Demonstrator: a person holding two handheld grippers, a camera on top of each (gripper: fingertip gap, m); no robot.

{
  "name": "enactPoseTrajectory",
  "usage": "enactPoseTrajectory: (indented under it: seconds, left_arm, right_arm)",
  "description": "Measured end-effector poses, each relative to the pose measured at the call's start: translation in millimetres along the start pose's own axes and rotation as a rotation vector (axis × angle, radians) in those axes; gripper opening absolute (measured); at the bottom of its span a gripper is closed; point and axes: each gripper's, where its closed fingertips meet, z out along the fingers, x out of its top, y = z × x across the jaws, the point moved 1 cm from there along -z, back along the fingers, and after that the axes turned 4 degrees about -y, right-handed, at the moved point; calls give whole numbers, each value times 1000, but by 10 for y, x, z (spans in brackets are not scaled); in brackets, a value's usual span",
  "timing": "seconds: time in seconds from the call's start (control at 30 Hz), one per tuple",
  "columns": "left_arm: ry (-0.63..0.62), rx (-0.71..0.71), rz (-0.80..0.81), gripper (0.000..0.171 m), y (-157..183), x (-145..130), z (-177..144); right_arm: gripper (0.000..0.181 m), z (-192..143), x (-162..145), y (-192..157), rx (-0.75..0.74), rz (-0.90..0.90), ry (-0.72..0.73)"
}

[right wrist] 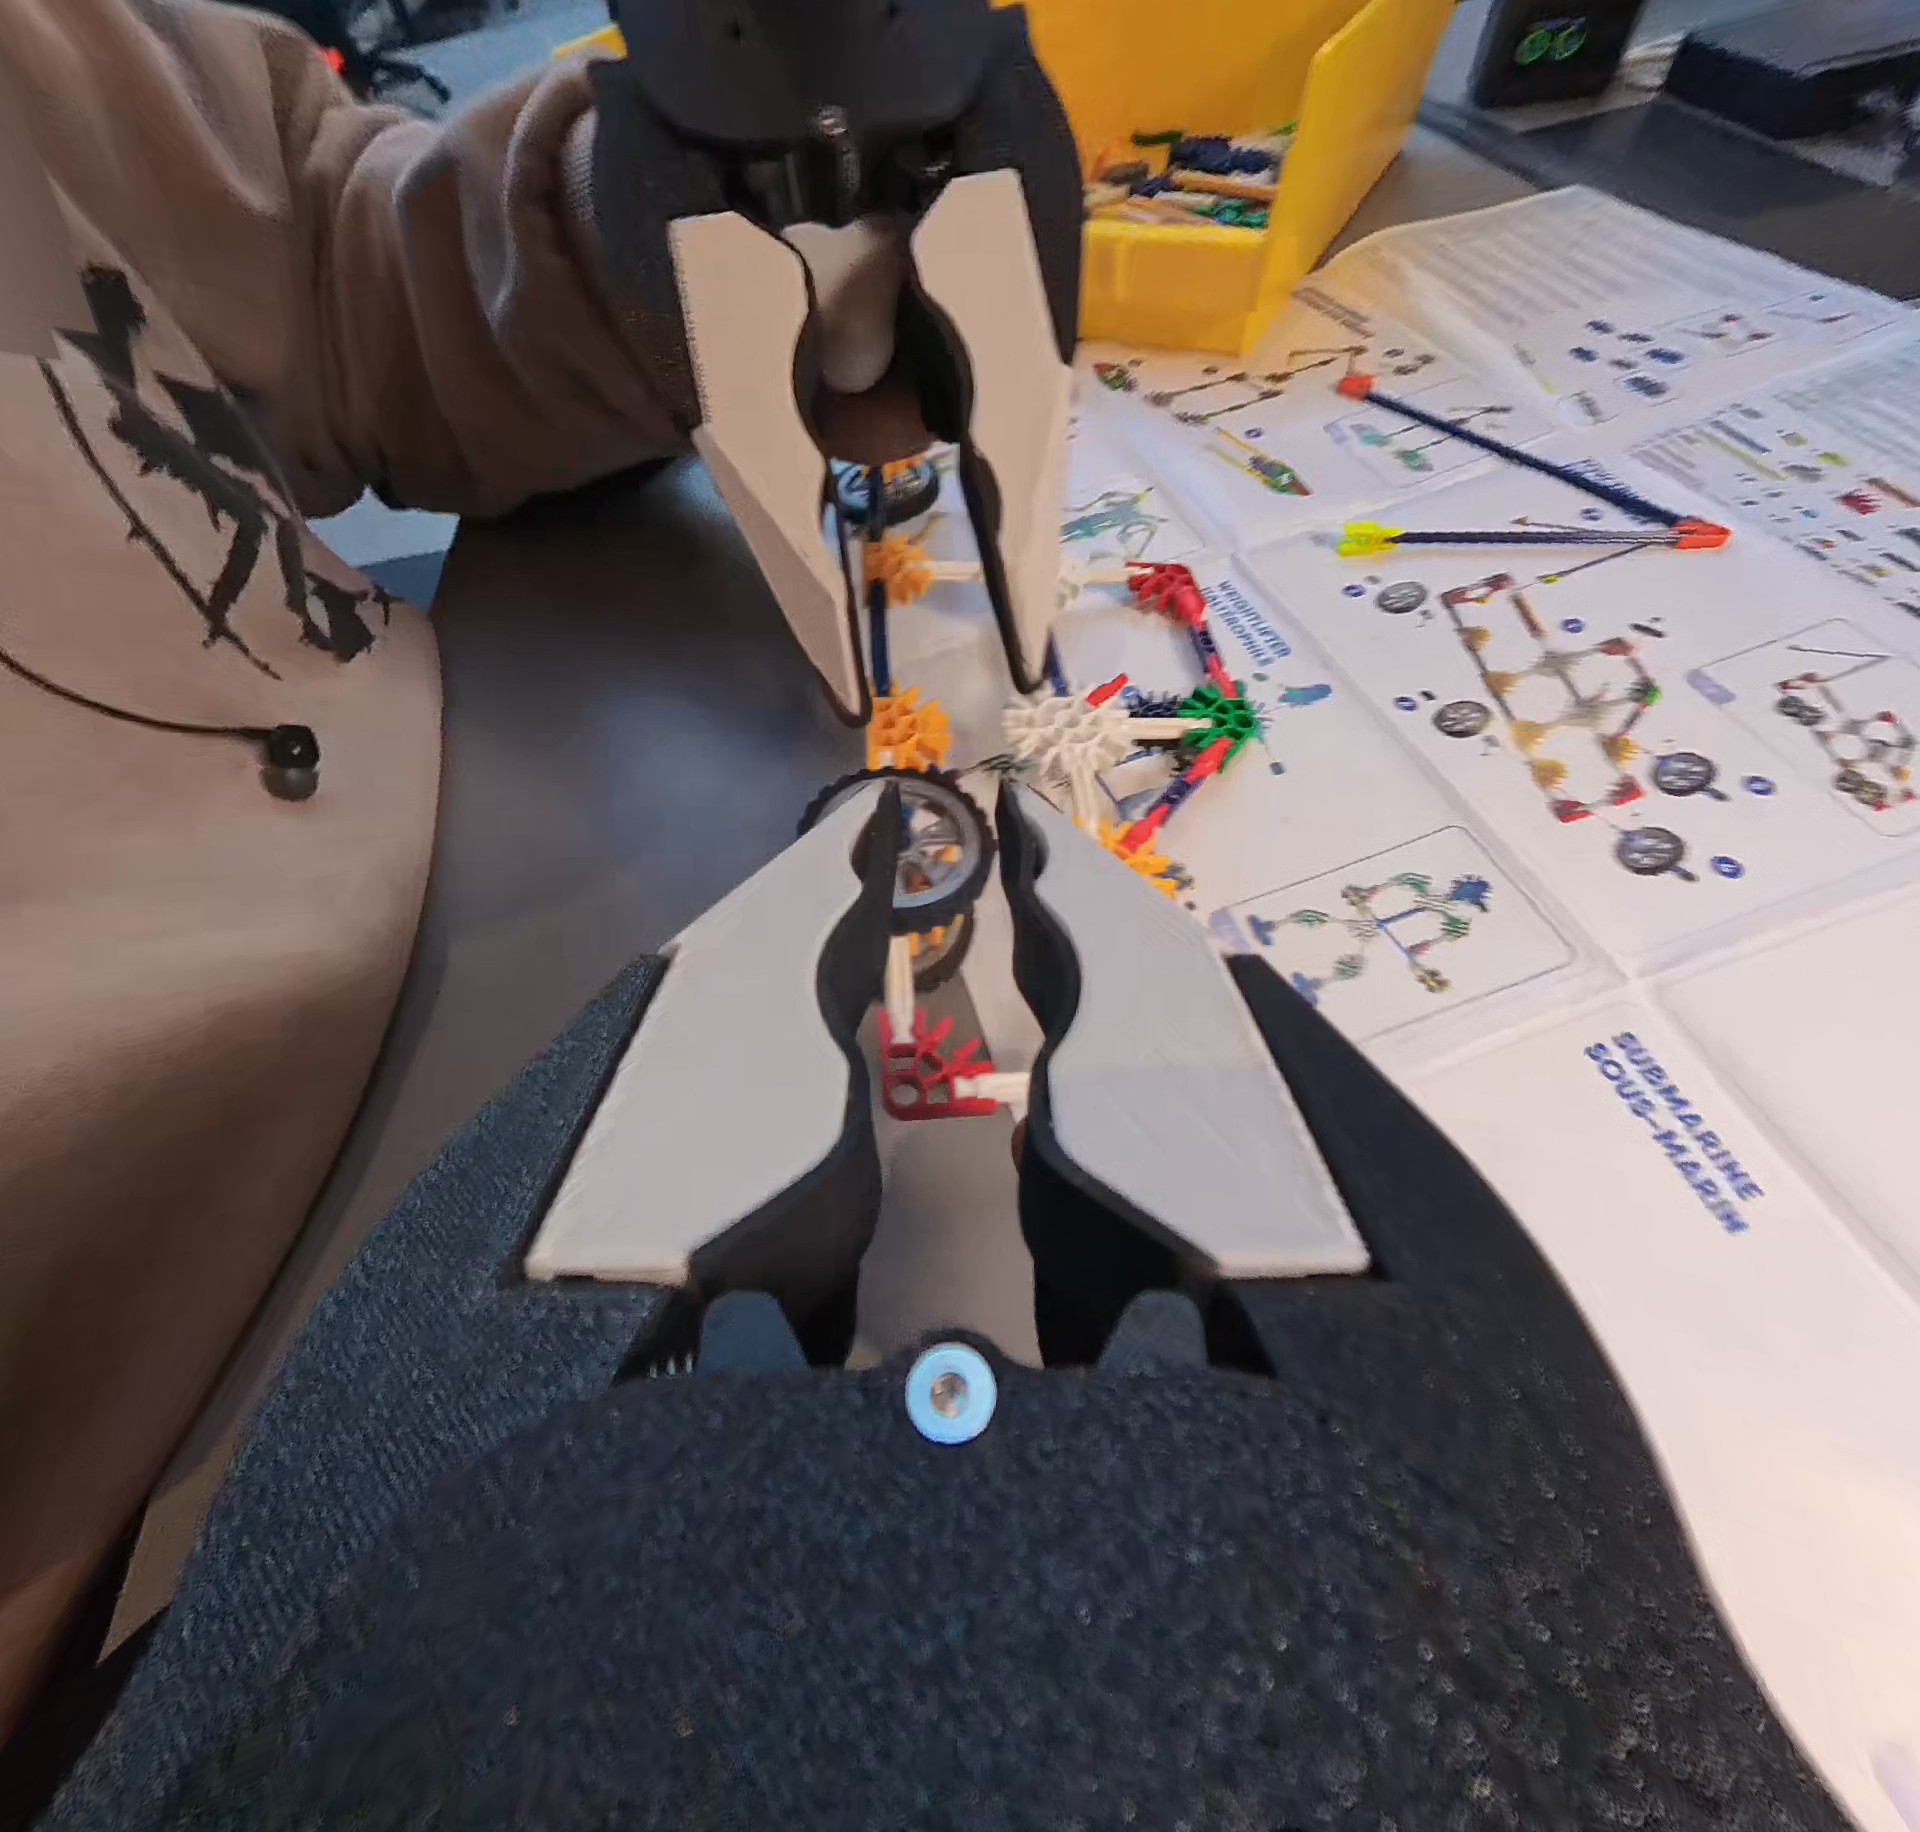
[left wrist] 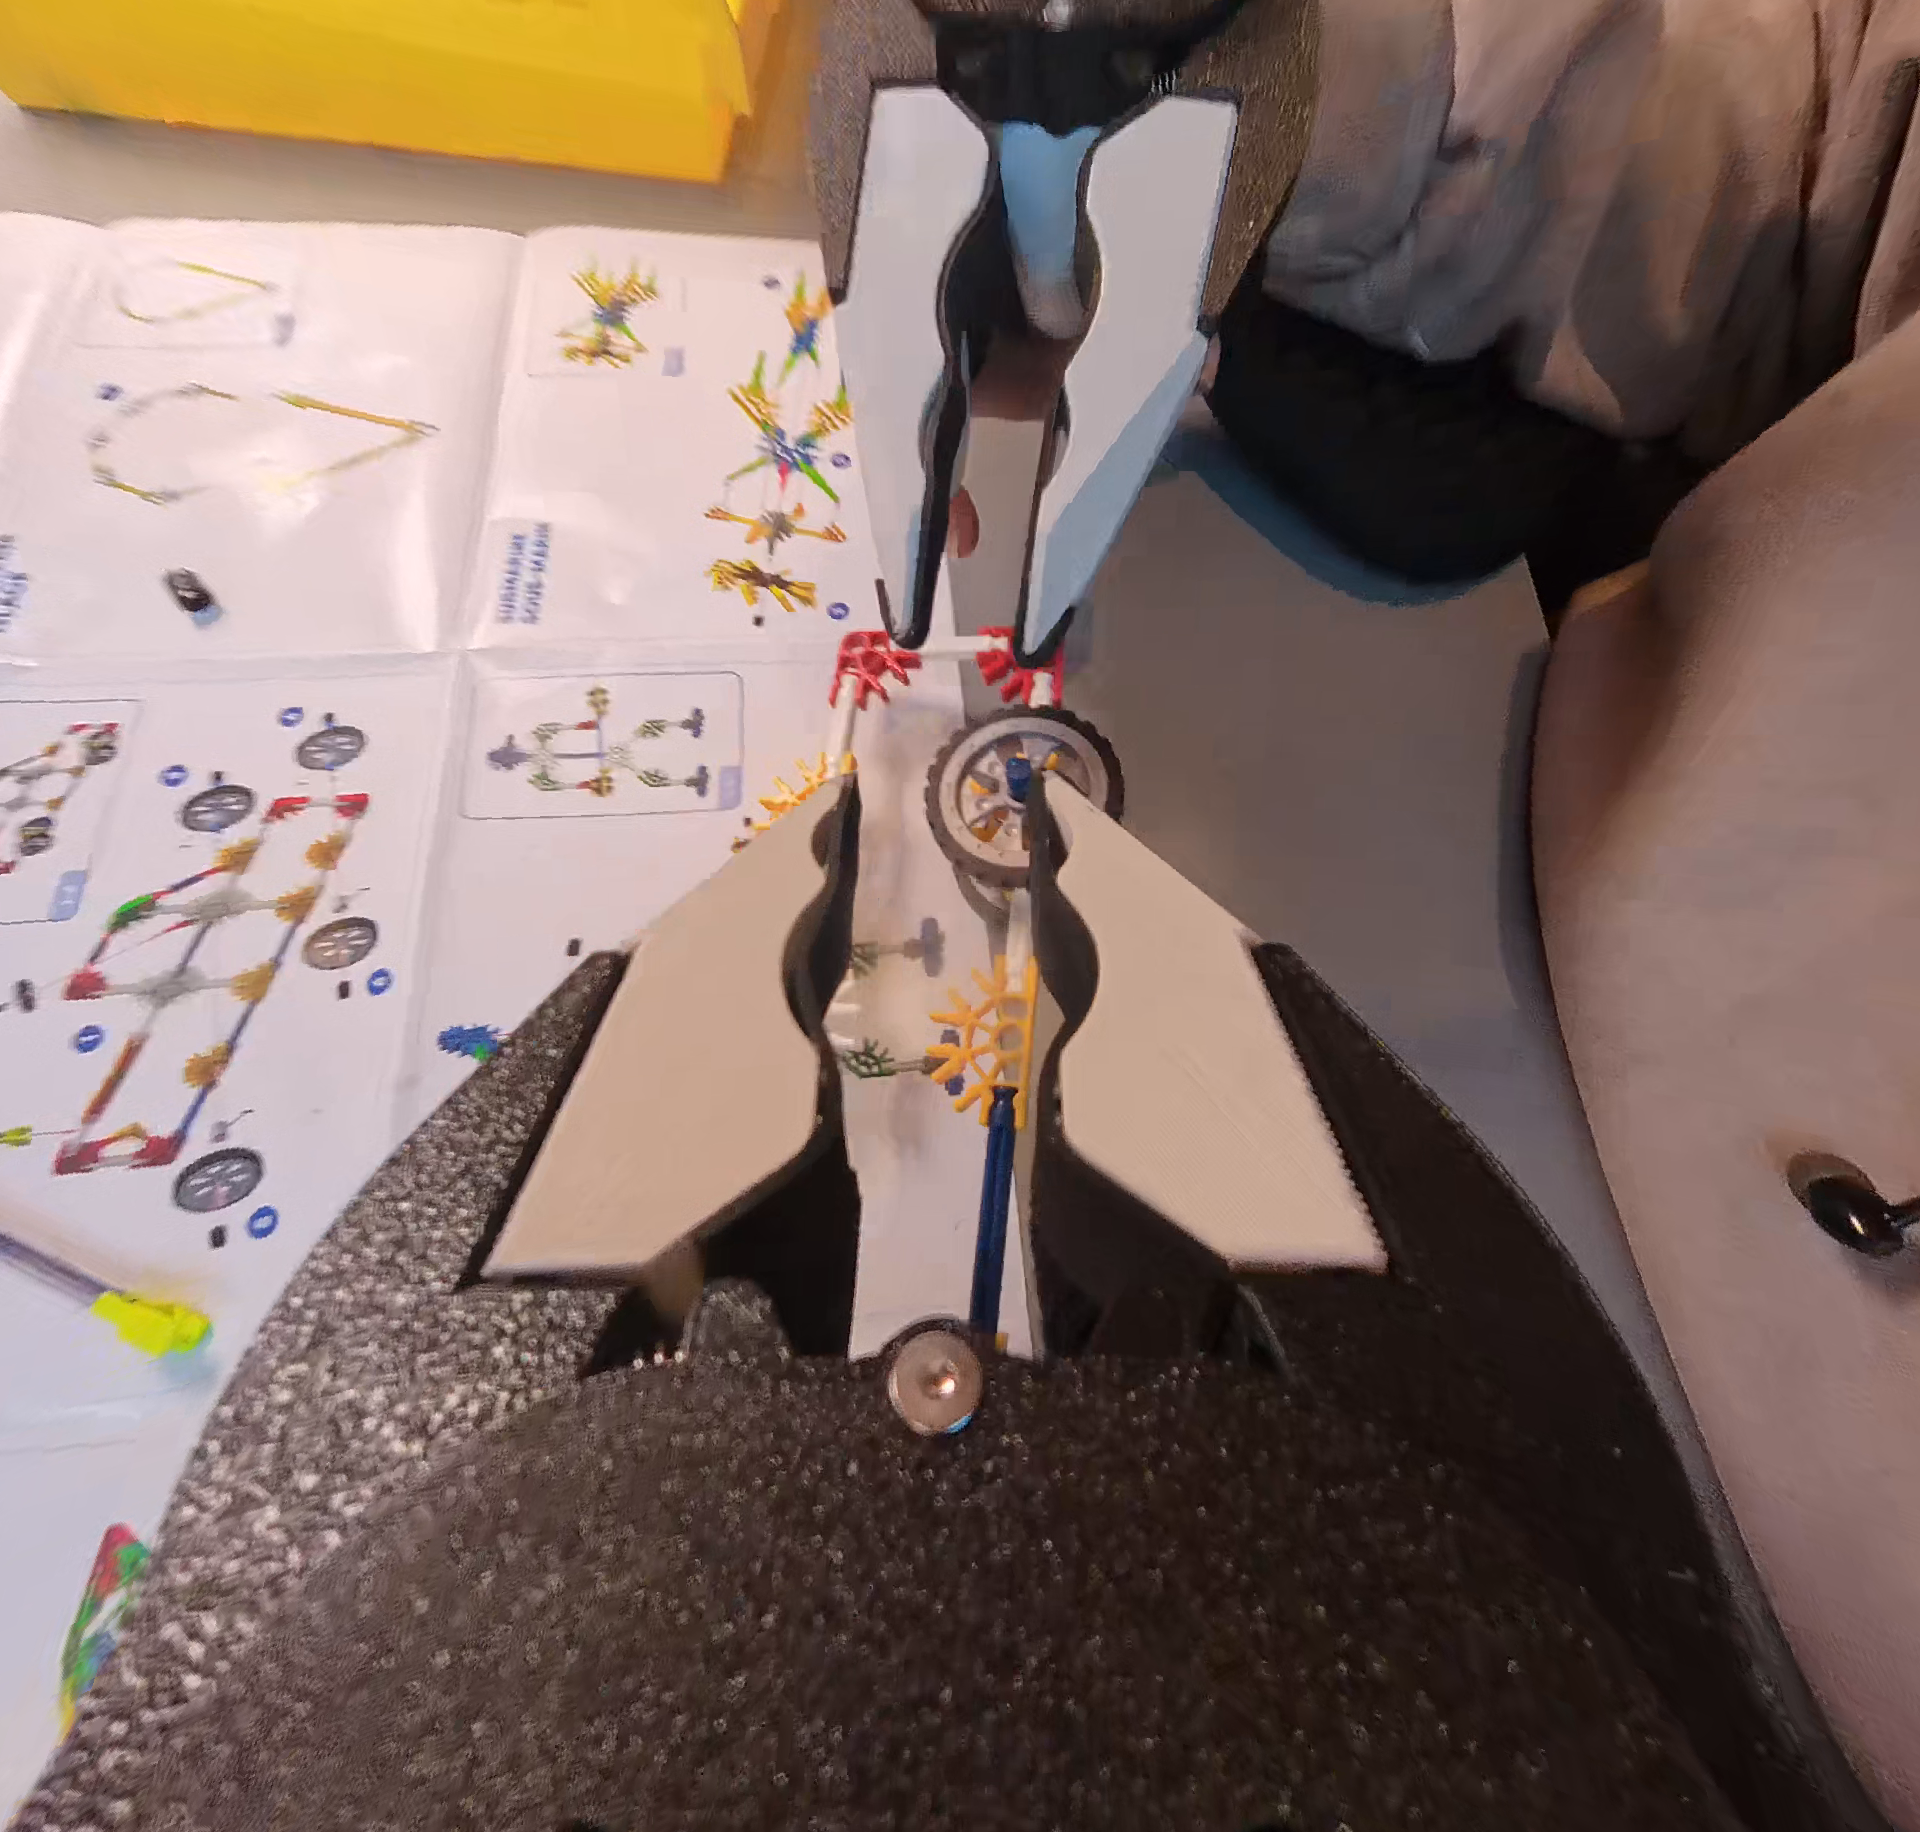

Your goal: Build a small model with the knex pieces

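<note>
Your left gripper (left wrist: pixel 940 795) and right gripper (right wrist: pixel 945 800) face each other over the rod-and-connector frame (right wrist: pixel 1132 733) on the instruction sheet (right wrist: pixel 1558 847). Both sets of jaws stand slightly apart around its wheel (left wrist: pixel 1023 795), gripping nothing visibly. A yellow bin (right wrist: pixel 1247 151) sits far off on the tabletop (right wrist: pixel 623 722).

The right gripper (right wrist: pixel 943 803) has its fingers parted around a grey wheel (right wrist: pixel 930 852) of a rod-and-connector toy frame (right wrist: pixel 1101 733). Opposite, the left gripper (right wrist: pixel 935 702) points down over an orange connector (right wrist: pixel 906 733). A printed instruction sheet (right wrist: pixel 1558 847) lies beneath, with a yellow parts bin (right wrist: pixel 1247 120) beyond it.
</note>
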Motion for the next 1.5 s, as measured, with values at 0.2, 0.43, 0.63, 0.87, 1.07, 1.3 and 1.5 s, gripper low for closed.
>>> enactPoseTrajectory:
  seconds: [0.2, 0.43, 0.63, 0.87, 1.07, 1.3, 1.5]
  left_arm:
    - [229, 385, -64, 35, -398, 44, -754]
    - [317, 681, -211, 41, -781, -567, -1546]
    - [487, 736, -355, 37, -974, -789, -1874]
    - [457, 697, -314, 35, -907, -748, -1694]
    - [451, 620, -287, 35, -796, -648, -1474]
    - [434, 607, -282, 33, -786, -655, -1381]
    - [442, 603, -302, 31, -810, -693, -1384]
  right_arm:
    - [27, -326, -4, 850, -400, 129, 82]
    - [29, -368, -171, 1696, -590, 292, -73]
    - [26, -63, -261, 2227, -596, 315, -257]
    - [0, 42, -387, 2316, -575, 288, -422]
    - [0, 21, -199, 2095, -590, 49, -325]
    - [17, 207, -264, 2277, -560, 203, -380]
    - [0, 147, -271, 2336, -578, 264, -432]
